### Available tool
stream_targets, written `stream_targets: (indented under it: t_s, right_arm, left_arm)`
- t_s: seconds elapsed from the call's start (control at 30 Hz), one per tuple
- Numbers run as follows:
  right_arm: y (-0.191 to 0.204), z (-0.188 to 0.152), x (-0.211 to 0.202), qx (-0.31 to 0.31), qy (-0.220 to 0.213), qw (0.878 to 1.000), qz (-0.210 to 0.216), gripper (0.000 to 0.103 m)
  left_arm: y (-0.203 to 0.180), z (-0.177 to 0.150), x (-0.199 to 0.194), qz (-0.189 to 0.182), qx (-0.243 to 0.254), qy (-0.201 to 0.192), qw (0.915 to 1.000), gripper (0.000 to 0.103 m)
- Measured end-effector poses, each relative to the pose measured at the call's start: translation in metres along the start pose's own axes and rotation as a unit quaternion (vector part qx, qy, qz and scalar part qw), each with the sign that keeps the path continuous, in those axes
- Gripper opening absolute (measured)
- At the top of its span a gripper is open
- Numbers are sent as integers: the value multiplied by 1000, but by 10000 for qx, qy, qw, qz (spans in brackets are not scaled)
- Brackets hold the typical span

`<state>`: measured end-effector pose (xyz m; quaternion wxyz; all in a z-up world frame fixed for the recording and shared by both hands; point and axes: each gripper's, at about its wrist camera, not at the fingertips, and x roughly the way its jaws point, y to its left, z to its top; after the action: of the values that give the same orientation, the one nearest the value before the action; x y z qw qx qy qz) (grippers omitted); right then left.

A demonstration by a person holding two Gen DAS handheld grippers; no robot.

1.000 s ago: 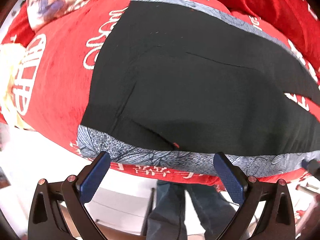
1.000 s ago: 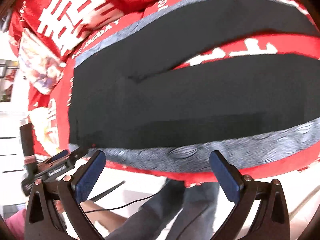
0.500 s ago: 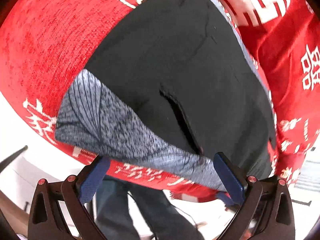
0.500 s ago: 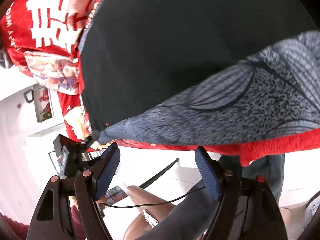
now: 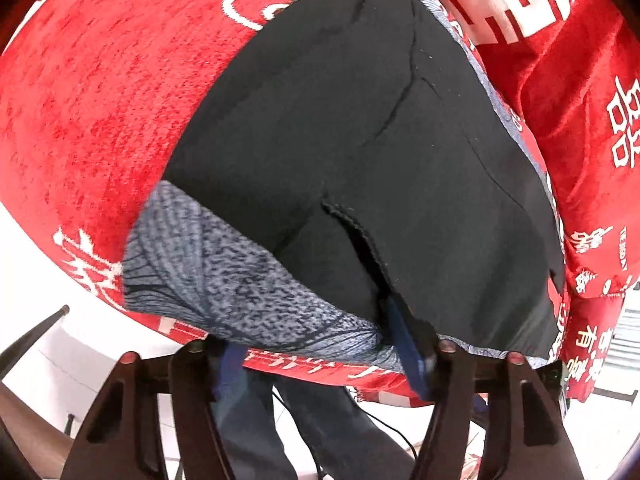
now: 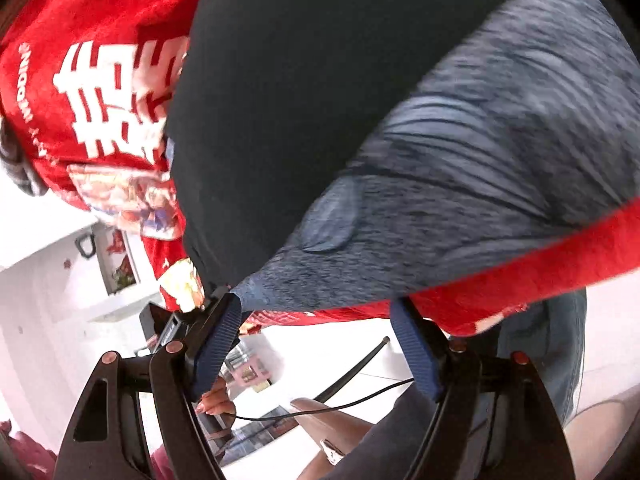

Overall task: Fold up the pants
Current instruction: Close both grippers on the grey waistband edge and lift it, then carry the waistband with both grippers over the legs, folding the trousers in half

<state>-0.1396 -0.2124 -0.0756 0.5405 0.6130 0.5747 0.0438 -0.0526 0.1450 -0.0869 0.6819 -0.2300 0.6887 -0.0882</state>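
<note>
Change: both grippers have closed in on the near hem.
Left wrist: left gripper [image 5: 320,350] spread across the patterned band of the pants [image 5: 360,152], which lie flat on the red blanket [image 5: 100,100].
Right wrist: right gripper [image 6: 316,344] released, apparently just beside the band's corner.

red blanket [image 5: 100,92] with white script and characters, ahead of and under the left fingers | red cloth with big white character [image 6: 100,92] ahead-left of right fingers | printed cushion [image 6: 128,200] below it | black cable [image 6: 340,404] below right fingers | wall picture [image 6: 120,264] far left
</note>
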Motion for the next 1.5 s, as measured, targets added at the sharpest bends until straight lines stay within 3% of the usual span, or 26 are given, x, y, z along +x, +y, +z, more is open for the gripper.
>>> stream_targets:
  t_s: [0.03, 0.13, 0.17, 0.2, 0.27, 0.3, 0.5, 0.67, 0.8, 0.97, 1.03, 1.1, 1.13, 1.23, 1.33, 1.4, 1.47, 1.5]
  right_arm:
    - [-2, 2, -1, 102, -110, 9999, 45, 80]
    - [-1, 11, -4, 408, -414, 9972, 480, 77]
    - [0, 12, -4, 478, -442, 9963, 558, 65]
    - [0, 14, -5, 578, -438, 9957, 573, 42]
    - [0, 16, -5, 729, -387, 9963, 251, 15]
    - [3, 16, -7, 691, -382, 9968, 129, 12]
    - [79, 21, -35, -401, -395, 9979, -335, 11]
    - [136, 49, -59, -1067, -409, 9933, -179, 11]
    - [187, 103, -66, -1646, -321, 9858, -65, 11]
    - [224, 180, -39, -2079, -13, 9776, -323, 11]
    - [224, 207, -26, -2084, 59, 9772, -413, 11]
    - [219, 235, -9, -2012, 159, 9785, -418, 11]
    - [215, 248, 1, -1947, 129, 9794, -526, 11]
    - [205, 272, 26, -1836, 170, 9806, -662, 11]
    - [200, 279, 35, -1620, 140, 9833, -813, 13]
    - [210, 272, 28, -1678, 81, 9823, -825, 35]
    - [227, 257, 14, -2043, -35, 9752, -848, 44]
    - [233, 251, 10, -2217, -59, 9715, -841, 44]
  left_arm:
    - [1, 0, -2, -7, -3, 5, 10000, 57]
    - [3, 1, -4, -56, 66, 47, 10000, 34]
    - [2, 2, -5, -106, 93, 59, 9999, 29]
    - [1, 3, -6, -123, 122, 61, 9998, 24]
    - [-5, 4, -10, -130, 163, 58, 9998, 23]
    - [-7, 4, -14, -149, 172, 51, 9997, 21]
    - [-27, 8, -62, -440, 301, -212, 9984, 21]
    - [-70, 37, -93, -547, 554, -685, 9946, 21]
    - [-108, 82, -94, -399, 729, -1101, 9904, 21]
    - [-137, 145, -62, 46, 777, -1470, 9861, 22]
    - [-145, 164, -45, 255, 839, -1685, 9818, 31]
    - [-147, 179, -33, 706, 718, -1936, 9759, 80]
    - [-145, 185, -27, 899, 613, -2037, 9730, 85]
    - [-141, 199, -13, 1122, 464, -1886, 9745, 86]
    - [-145, 193, -31, 1307, 492, -1982, 9702, 86]
    - [-150, 184, -46, 1491, 619, -2106, 9641, 86]
    - [-154, 173, -58, 1744, 774, -2209, 9565, 87]
    - [-157, 167, -57, 1832, 897, -2117, 9558, 87]
